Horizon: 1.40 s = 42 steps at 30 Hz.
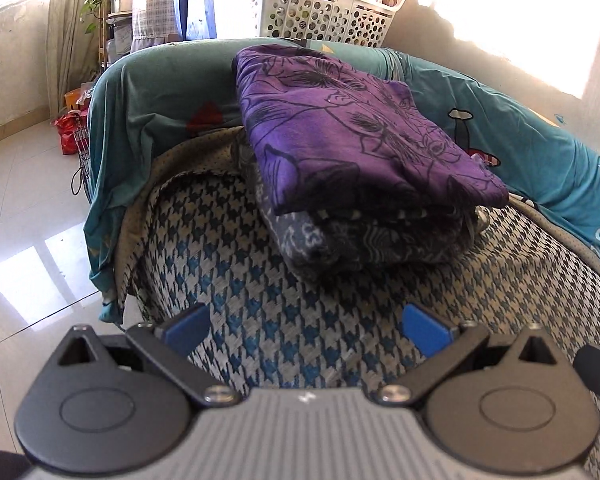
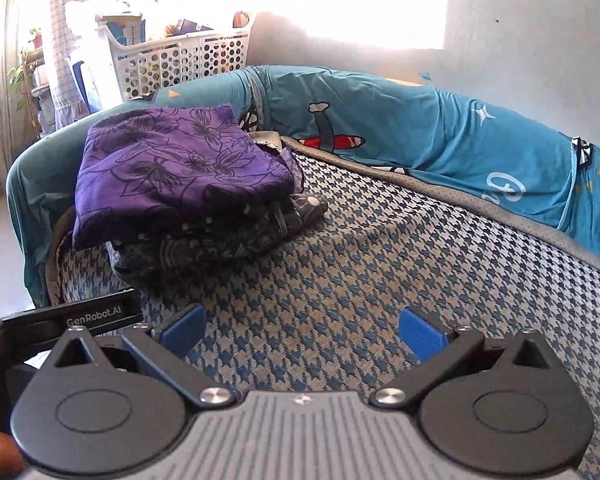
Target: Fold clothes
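Note:
A folded purple garment with black flower outlines (image 1: 352,128) (image 2: 180,164) lies on top of a stack of folded dark patterned clothes (image 1: 360,240) (image 2: 220,236) at the left end of a sofa. My left gripper (image 1: 306,326) hangs open over the houndstooth seat cover (image 1: 268,312), short of the stack, with nothing between its blue pads. My right gripper (image 2: 302,328) is open too, empty, over the seat (image 2: 380,264) to the right of the stack. The left gripper's body (image 2: 80,316) shows at the left edge of the right wrist view.
A teal sheet with cartoon prints (image 1: 540,148) (image 2: 460,140) covers the sofa's back and armrest. A white perforated laundry basket (image 1: 324,12) (image 2: 180,56) stands behind. A plant shelf (image 1: 108,20) and red bags (image 1: 72,128) are on the tiled floor at left.

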Each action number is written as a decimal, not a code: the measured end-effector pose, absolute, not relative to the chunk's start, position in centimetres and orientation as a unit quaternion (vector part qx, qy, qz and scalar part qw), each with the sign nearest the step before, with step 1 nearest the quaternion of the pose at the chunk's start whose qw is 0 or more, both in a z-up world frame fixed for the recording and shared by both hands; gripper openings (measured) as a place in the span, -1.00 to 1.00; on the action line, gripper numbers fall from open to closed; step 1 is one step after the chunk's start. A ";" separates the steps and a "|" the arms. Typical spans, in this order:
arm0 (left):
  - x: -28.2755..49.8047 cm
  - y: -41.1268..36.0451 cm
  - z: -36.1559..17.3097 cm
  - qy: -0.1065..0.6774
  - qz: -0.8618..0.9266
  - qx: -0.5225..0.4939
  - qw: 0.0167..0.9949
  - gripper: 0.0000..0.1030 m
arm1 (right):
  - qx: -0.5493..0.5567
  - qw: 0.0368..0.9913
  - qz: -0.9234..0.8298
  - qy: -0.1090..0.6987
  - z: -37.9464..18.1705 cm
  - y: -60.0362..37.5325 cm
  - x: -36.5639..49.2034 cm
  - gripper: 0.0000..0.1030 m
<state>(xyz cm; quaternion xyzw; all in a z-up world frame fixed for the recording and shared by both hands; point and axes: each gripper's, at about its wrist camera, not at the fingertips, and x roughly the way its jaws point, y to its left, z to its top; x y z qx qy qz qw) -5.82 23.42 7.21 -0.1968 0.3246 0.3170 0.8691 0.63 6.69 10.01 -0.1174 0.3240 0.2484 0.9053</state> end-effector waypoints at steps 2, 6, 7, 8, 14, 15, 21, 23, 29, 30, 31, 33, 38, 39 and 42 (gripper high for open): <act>-6.1 22.7 7.1 0.334 0.318 -0.199 0.865 1.00 | -0.150 0.900 0.243 0.331 10.0 6.8 0.7 1.00; -6.7 21.4 7.0 0.351 0.327 -0.199 0.854 1.00 | -0.196 0.893 0.253 0.317 9.8 6.4 0.2 1.00; -6.9 21.0 7.1 0.355 0.327 -0.199 0.853 1.00 | -0.205 0.892 0.256 0.312 9.8 6.3 -0.1 1.00; -7.2 20.7 7.2 0.358 0.328 -0.199 0.851 1.00 | -0.213 0.890 0.258 0.308 9.8 6.1 -0.3 1.00; -8.5 18.7 7.7 0.366 0.336 -0.187 0.848 1.00 | -0.207 0.881 0.263 0.336 9.4 5.0 0.1 1.00; -8.7 18.4 7.7 0.367 0.337 -0.186 0.847 1.00 | -0.195 0.879 0.268 0.344 9.4 4.5 0.3 1.00; -9.5 16.9 8.2 0.371 0.340 -0.171 0.847 1.00 | -0.148 0.873 0.272 0.377 9.9 2.8 1.2 1.00; -9.5 16.2 8.4 0.373 0.335 -0.164 0.849 1.00 | -0.145 0.871 0.271 0.383 10.0 2.5 1.3 1.00; -9.7 14.5 8.6 0.376 0.326 -0.156 0.853 1.00 | -0.159 0.864 0.269 0.395 9.6 2.1 1.3 1.00; -9.8 14.3 8.6 0.376 0.326 -0.156 0.853 1.00 | -0.159 0.863 0.270 0.395 9.5 1.9 1.3 1.00; -9.9 14.0 8.6 0.376 0.326 -0.156 0.853 1.00 | -0.158 0.863 0.271 0.397 9.5 1.7 1.3 1.00; -10.1 13.7 8.5 0.379 0.323 -0.157 0.853 1.00 | -0.159 0.861 0.271 0.400 9.5 1.5 1.4 1.00; -10.5 12.8 8.6 0.382 0.320 -0.154 0.853 1.00 | -0.159 0.858 0.280 0.400 9.6 1.3 1.2 1.00; -10.5 12.7 8.7 0.383 0.319 -0.153 0.853 1.00 | -0.158 0.857 0.282 0.401 9.6 1.2 1.1 1.00; -10.7 12.2 8.9 0.382 0.320 -0.148 0.854 1.00 | -0.160 0.857 0.281 0.402 9.5 1.0 1.0 1.00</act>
